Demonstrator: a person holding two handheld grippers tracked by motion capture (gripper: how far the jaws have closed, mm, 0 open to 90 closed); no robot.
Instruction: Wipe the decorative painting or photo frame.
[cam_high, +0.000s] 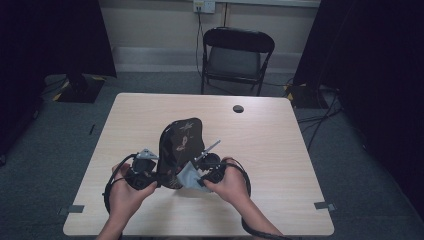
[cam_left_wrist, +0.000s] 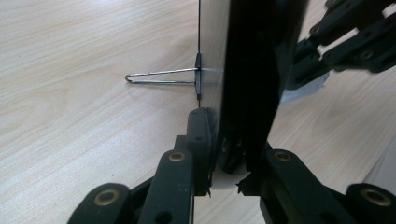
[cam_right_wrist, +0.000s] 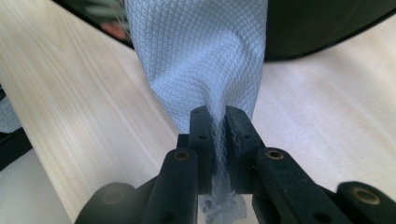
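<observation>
Firmly pinched, the left gripper (cam_left_wrist: 224, 163) steadies the mirror (cam_high: 180, 145); the right gripper (cam_right_wrist: 218, 135), clamping the cloth (cam_right_wrist: 201, 60), should wipe gently.

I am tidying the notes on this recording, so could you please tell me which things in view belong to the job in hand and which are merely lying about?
In the job:
- black panel, standing upright on the table, clamped by the left gripper
- pale blue cloth, pinched in the right gripper against the panel
- wire stand behind the panel

Lying about:
- folding chair beyond the table
- table, with its cable hole
</observation>
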